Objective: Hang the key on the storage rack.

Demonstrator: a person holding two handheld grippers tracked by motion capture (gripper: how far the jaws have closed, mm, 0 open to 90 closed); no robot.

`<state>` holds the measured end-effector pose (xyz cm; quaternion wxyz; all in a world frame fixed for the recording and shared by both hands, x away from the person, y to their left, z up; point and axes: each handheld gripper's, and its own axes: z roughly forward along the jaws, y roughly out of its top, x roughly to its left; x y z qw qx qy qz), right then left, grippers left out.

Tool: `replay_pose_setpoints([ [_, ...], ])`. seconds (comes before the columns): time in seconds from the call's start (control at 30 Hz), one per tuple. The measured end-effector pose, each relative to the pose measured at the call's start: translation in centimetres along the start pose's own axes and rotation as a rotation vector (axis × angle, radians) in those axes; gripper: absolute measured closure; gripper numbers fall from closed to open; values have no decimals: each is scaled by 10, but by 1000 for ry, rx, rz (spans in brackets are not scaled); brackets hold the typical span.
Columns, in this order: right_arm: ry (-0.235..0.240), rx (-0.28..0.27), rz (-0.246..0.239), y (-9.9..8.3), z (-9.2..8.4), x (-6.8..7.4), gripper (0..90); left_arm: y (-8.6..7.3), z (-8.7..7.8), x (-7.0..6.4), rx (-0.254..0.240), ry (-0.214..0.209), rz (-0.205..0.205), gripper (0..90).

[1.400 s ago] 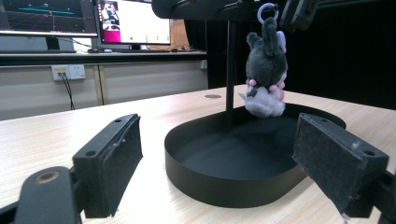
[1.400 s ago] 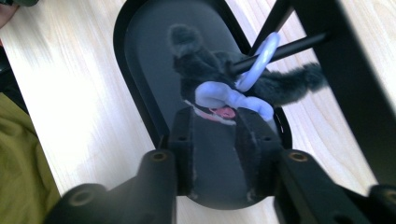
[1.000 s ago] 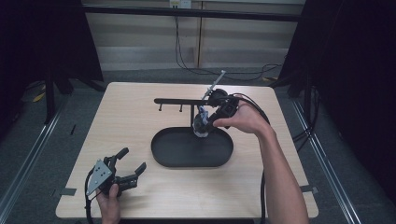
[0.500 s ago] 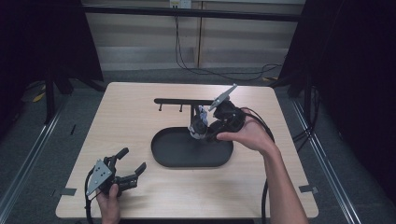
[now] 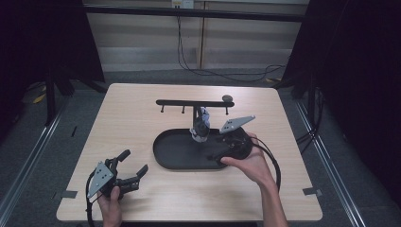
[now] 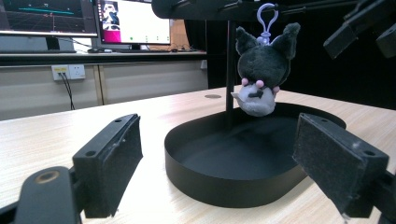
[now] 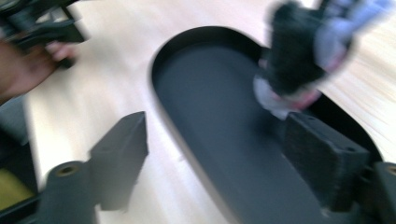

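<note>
A dark plush keychain (image 5: 200, 126) with a pale face and a lavender clip hangs from the black stand's bar (image 5: 189, 102), over the oval black tray (image 5: 163, 151). The left gripper view shows the plush (image 6: 258, 74) hanging free above the tray (image 6: 224, 186). My right gripper (image 5: 213, 149) is low over the tray's right end, just right of the plush. Its jaws have just been opening, and in the blurred right gripper view the right gripper (image 7: 217, 154) stands open with nothing between the pads; the plush (image 7: 299, 51) is beyond them. My left gripper (image 5: 133, 163) rests open at the table's front left.
The stand's post rises from the tray's back, and its bar carries several small hooks. A cable loops from the right gripper along the right forearm (image 5: 265, 184). Bare wooden tabletop (image 5: 118, 118) lies left of the tray; tape marks sit near the front corners.
The right gripper has come down and to the right, away from the bar and the plush, with its jaws spread wider. The plush now hangs alone. The left gripper has not moved.
</note>
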<state>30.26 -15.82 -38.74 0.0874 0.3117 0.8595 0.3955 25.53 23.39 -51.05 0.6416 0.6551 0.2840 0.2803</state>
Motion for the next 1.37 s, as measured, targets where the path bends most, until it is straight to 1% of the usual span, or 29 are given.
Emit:
replay_pose_setpoints([
  [0.03,0,0,0,0,0,0,207,0,0,0,0,0,0,153],
  [0.07,-25,-21,21,-5,1,0,190,0,0,0,0,0,0,153],
  [0.13,-30,-54,47,-15,3,1,164,0,0,0,0,0,0,153],
  [0.17,-62,-83,48,-24,5,5,149,0,0,0,0,0,0,153],
  [0.2,-62,-83,48,-24,5,5,149,0,0,0,0,0,0,153],
  [0.23,-70,-112,44,-30,5,7,141,0,0,0,1,0,0,153],
  [0.27,-72,-152,72,-40,8,9,145,0,0,0,0,-1,0,153],
  [0.3,-72,-152,72,-40,8,9,145,0,0,0,1,0,0,153],
  [0.33,-136,-151,88,-50,13,11,145,0,0,0,0,0,0,153],
  [0.37,-136,-151,88,-50,13,11,145,0,0,0,0,0,0,153],
  [0.4,-181,-148,90,-56,16,12,146,0,0,0,0,0,0,153],
  [0.43,-237,-172,109,-69,22,14,154,0,0,0,0,0,-1,153],
  [0.47,-235,-189,116,-75,23,14,149,0,0,0,0,0,-1,153],
  [0.53,-239,-244,123,-85,25,16,148,0,0,0,0,0,0,153],
  [0.6,-276,-308,122,-94,27,18,150,0,0,0,0,1,1,153],
  [0.63,-276,-308,122,-94,27,18,150,0,0,0,0,1,1,153],
  [0.67,-331,-377,122,-102,30,20,155,0,0,0,0,0,-1,153],
  [0.73,-394,-441,128,-109,32,21,188,0,0,0,-1,1,1,153],
  [0.77,-394,-441,128,-109,32,21,188,0,0,0,-1,1,1,153],
  [0.8,-434,-506,129,-115,35,22,201,0,0,0,-1,1,1,153],
  [0.83,-434,-506,129,-115,35,22,201,0,0,0,-1,1,1,153],
  [0.9,-454,-569,130,-124,38,25,182,0,0,0,0,0,0,153],
  [1.03,-462,-603,141,-130,40,27,152,0,0,0,0,0,1,153],
  [1.07,-490,-645,144,-133,39,30,132,0,0,0,0,0,0,153],
  [1.1,-490,-645,144,-133,39,30,132,0,0,0,0,0,0,153],
  [1.13,-516,-684,119,-135,39,35,134,0,0,0,0,0,0,153],
  [1.17,-516,-684,119,-135,39,35,134,0,0,0,0,0,0,153],
  [1.27,-519,-760,139,-143,34,35,123,0,0,0,0,0,1,153],
  [1.37,-529,-745,118,-142,35,38,128,0,0,0,-1,0,0,153],
])
